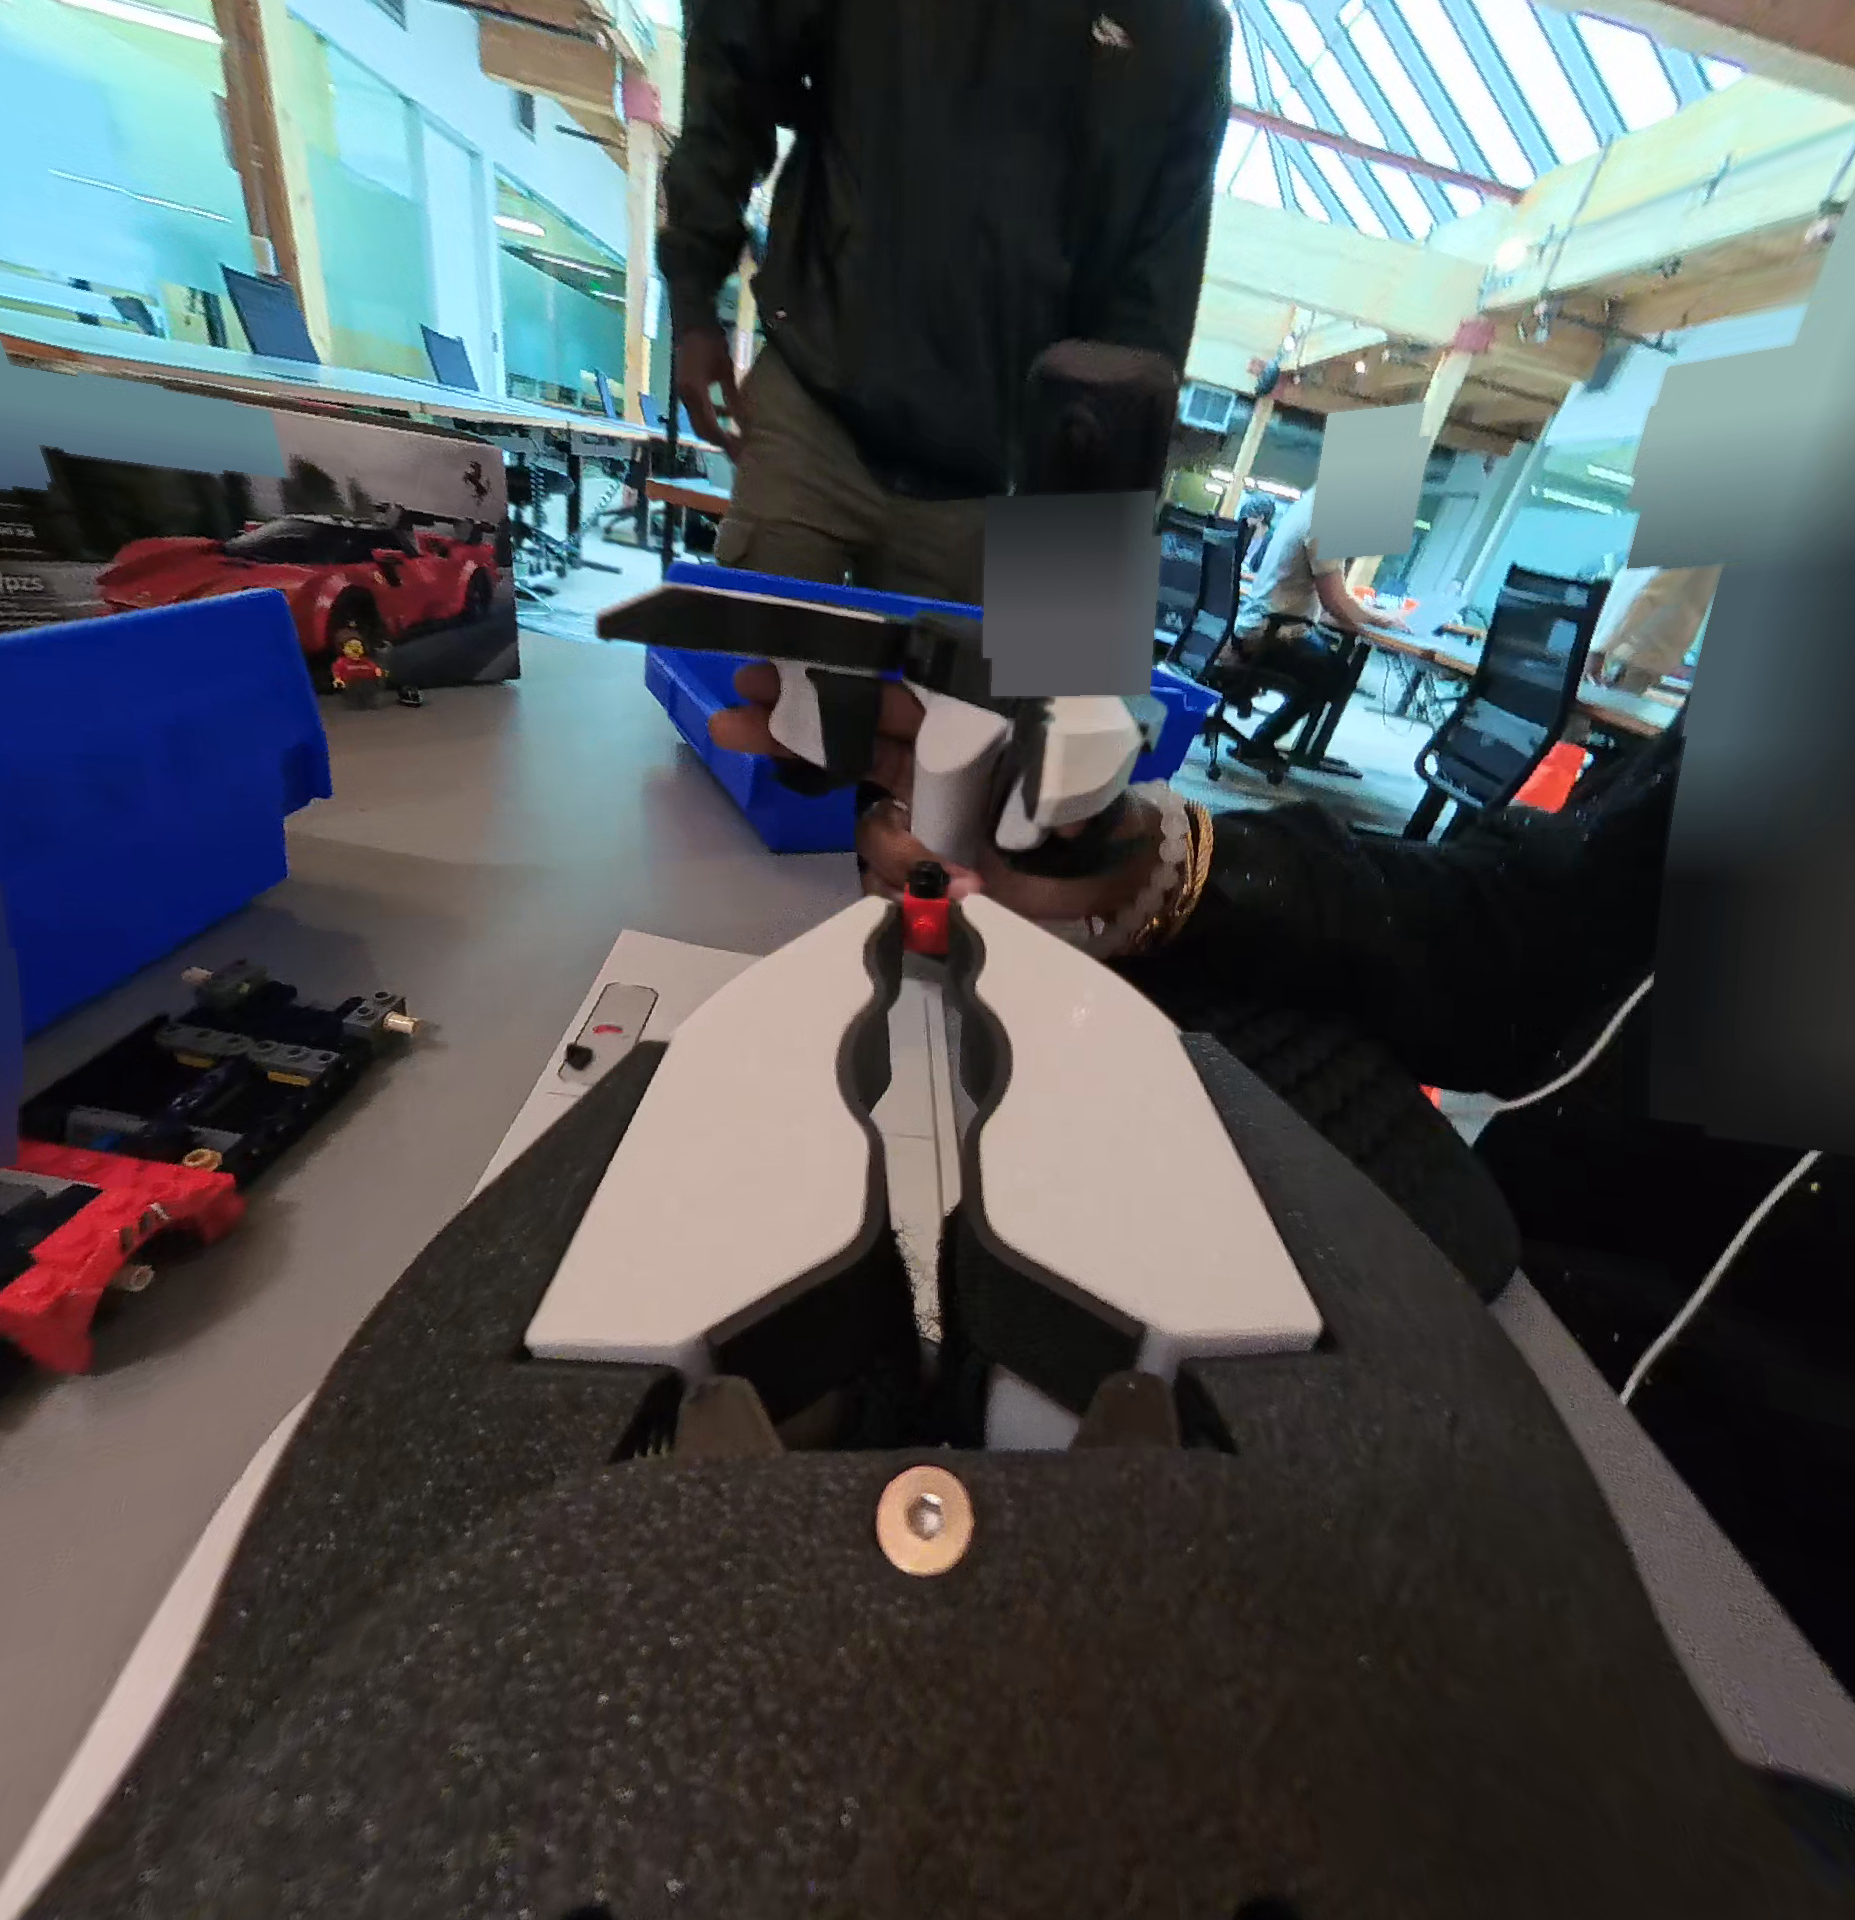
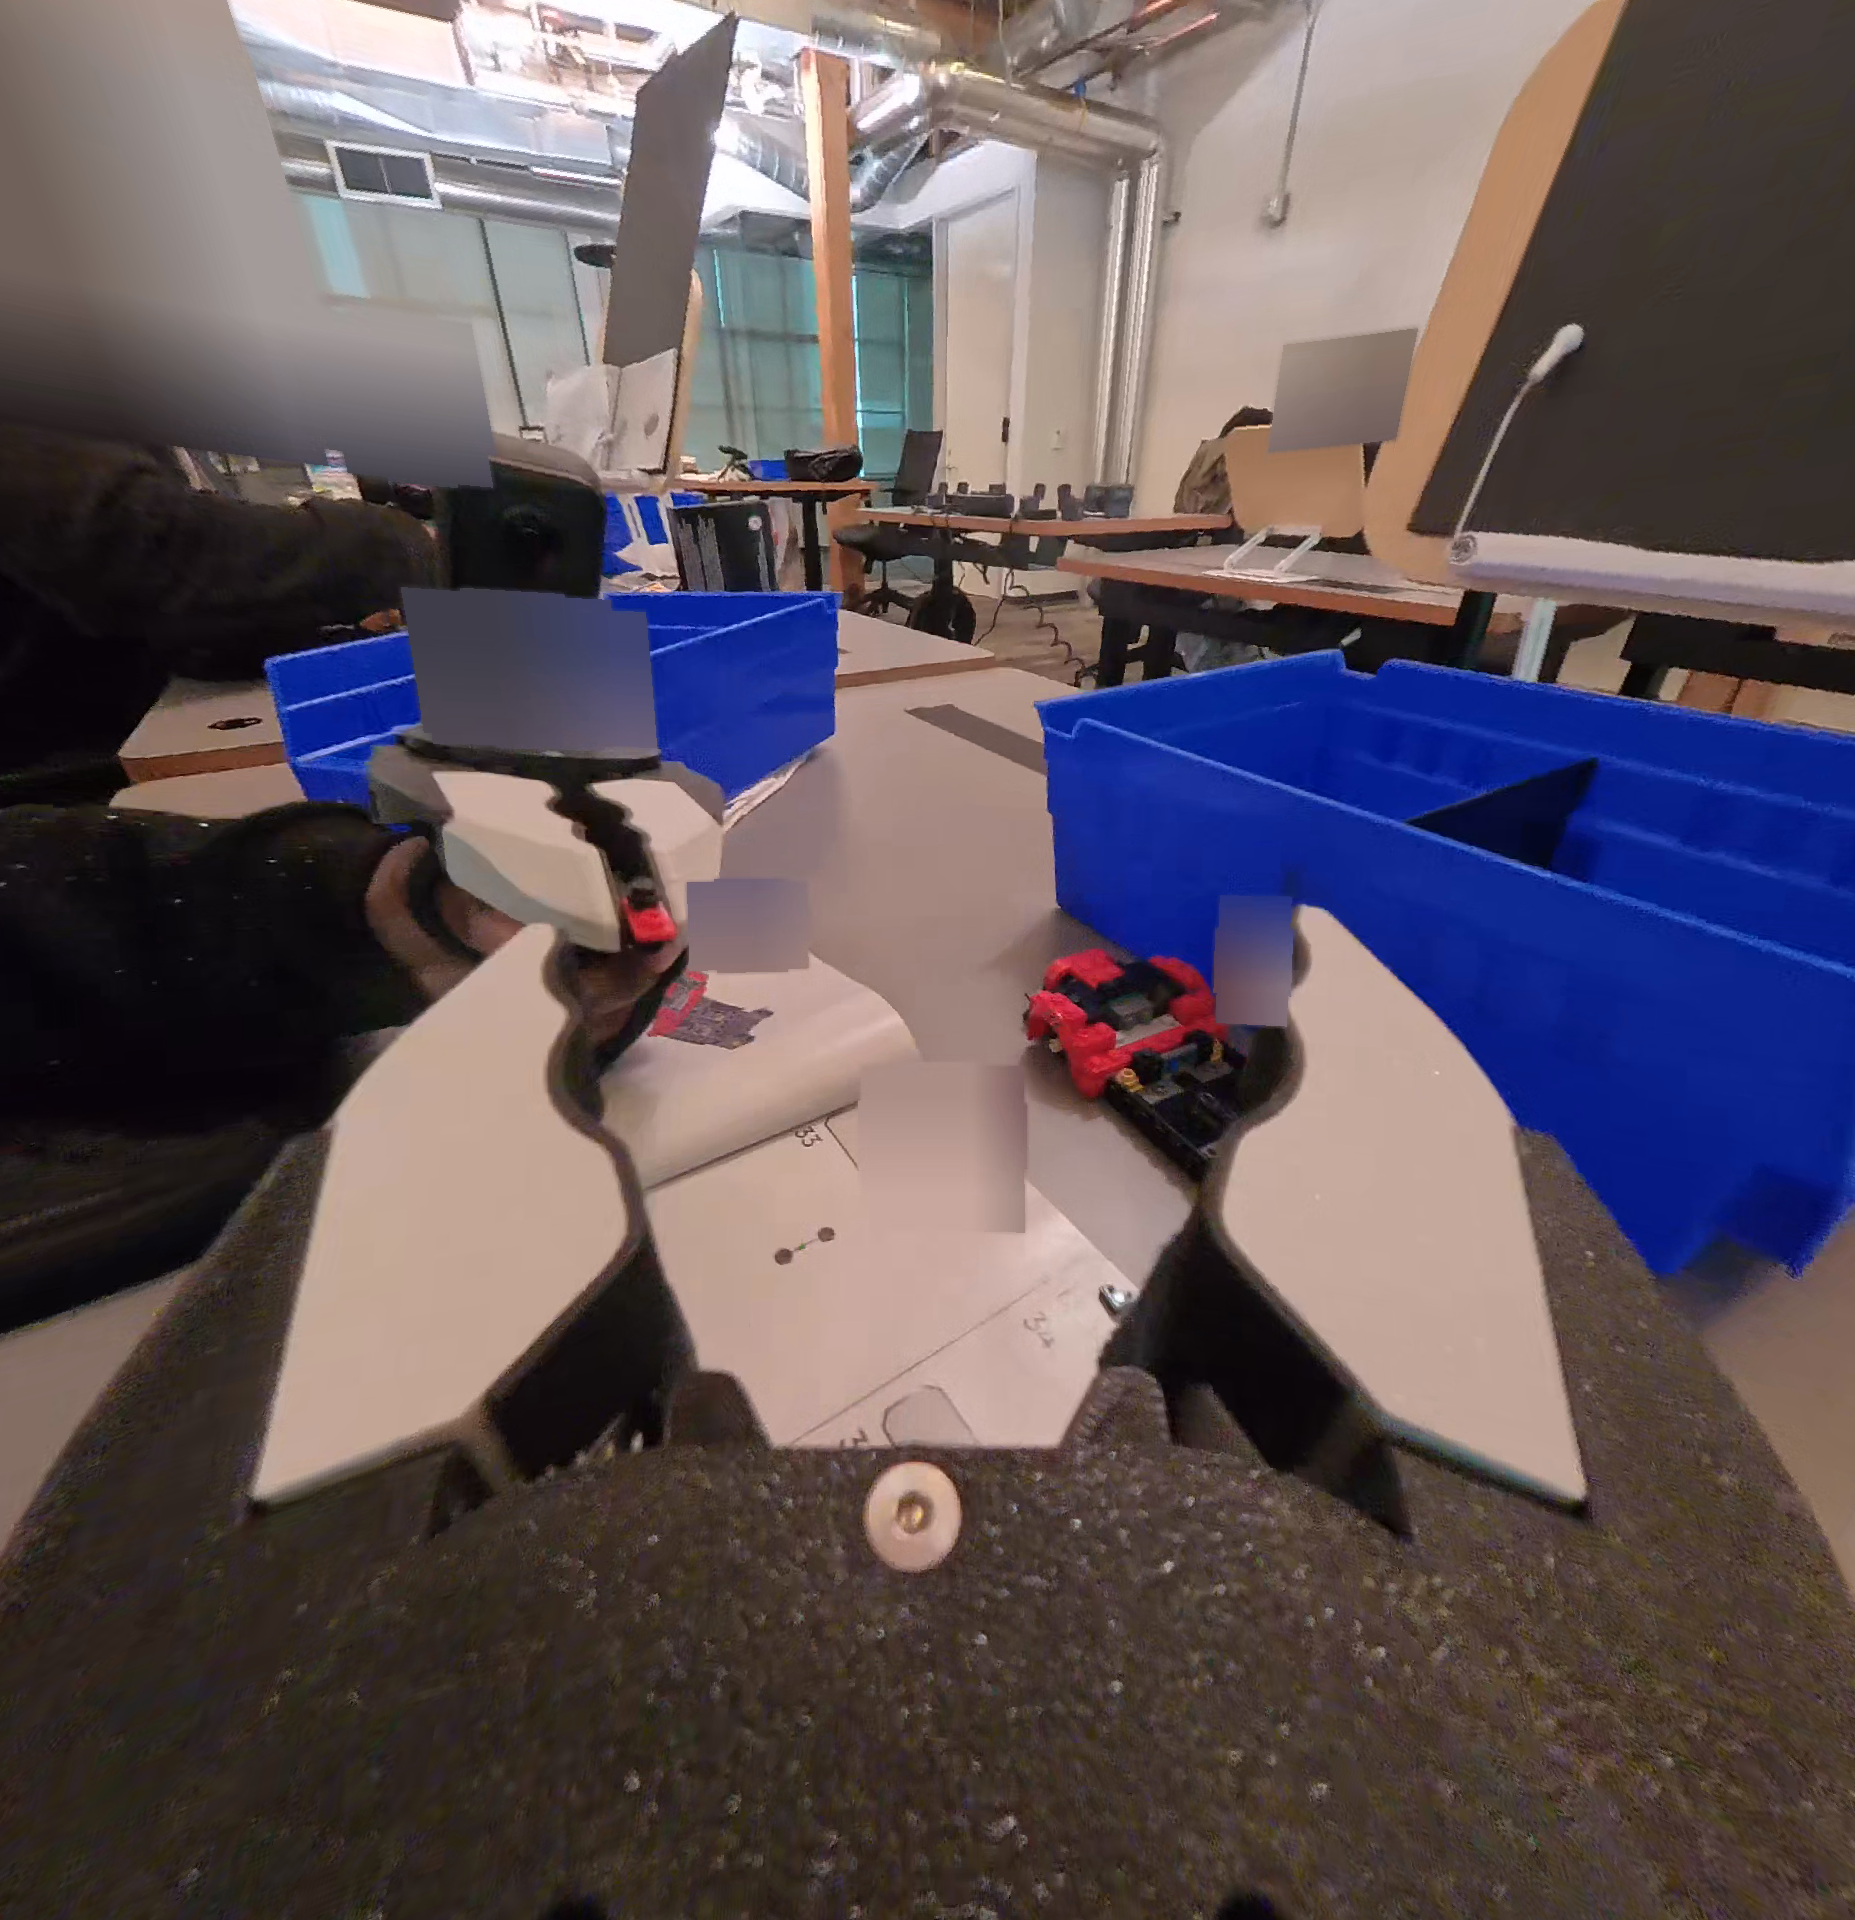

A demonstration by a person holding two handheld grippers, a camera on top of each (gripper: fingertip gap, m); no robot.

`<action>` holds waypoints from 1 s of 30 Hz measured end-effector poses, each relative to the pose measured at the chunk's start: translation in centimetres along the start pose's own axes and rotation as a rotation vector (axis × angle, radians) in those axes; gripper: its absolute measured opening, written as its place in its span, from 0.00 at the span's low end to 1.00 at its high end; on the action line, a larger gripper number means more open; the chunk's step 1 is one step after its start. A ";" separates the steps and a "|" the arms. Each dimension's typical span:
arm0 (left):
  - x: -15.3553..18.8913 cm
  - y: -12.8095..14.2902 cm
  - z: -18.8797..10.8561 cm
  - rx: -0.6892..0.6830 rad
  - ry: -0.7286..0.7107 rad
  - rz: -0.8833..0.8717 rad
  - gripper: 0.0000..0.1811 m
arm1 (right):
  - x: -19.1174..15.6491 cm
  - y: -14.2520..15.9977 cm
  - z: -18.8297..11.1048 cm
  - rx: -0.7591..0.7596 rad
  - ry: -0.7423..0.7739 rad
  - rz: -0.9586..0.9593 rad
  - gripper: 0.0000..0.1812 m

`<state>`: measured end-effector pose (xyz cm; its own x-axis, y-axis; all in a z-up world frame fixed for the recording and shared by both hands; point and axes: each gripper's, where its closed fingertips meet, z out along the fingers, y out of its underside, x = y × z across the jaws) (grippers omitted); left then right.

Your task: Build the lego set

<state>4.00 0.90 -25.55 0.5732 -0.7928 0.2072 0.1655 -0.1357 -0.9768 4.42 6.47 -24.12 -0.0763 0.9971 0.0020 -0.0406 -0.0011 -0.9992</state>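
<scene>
My left gripper (image 1: 925, 916) is shut on a small red and black lego piece (image 1: 925, 920), held above the instruction booklet (image 1: 632, 997). The same gripper shows in the right wrist view (image 2: 648, 914) with the piece (image 2: 648, 921) at its tips. My right gripper (image 2: 918, 977) is open and empty above the booklet (image 2: 777, 1174). It appears in the left wrist view (image 1: 684, 665), raised just beyond my left gripper's tips. The half-built red and black lego car (image 1: 123, 1153) lies on the table at the left, and in the right wrist view (image 2: 1131, 1023) it lies ahead to the right.
Blue bins stand around the grey table (image 1: 507, 831): one at left (image 1: 123, 779), one behind the right gripper (image 1: 736, 748); in the right wrist view one at right (image 2: 1474, 904), one at back left (image 2: 736, 665). The lego box (image 1: 310, 551) and a minifigure (image 1: 359, 665) stand far left. A person (image 1: 944, 260) stands behind.
</scene>
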 end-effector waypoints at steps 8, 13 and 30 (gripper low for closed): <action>0.3 -0.2 -0.7 0.011 0.001 0.053 0.04 | -3.0 0.7 -0.1 -0.051 -0.124 -0.152 0.16; 0.8 0.6 -0.3 -0.046 0.024 0.089 0.04 | -5.7 2.2 0.4 -0.123 -0.271 -0.159 0.08; -1.5 3.3 -0.3 -0.230 -0.099 0.037 0.04 | 4.3 3.6 -4.8 -0.579 0.150 -0.251 0.15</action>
<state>3.41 1.44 -29.14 0.6531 -0.7392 0.1645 -0.0374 -0.2485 -0.9679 8.73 11.13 -27.85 0.0073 0.9616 0.2744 0.5076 0.2328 -0.8296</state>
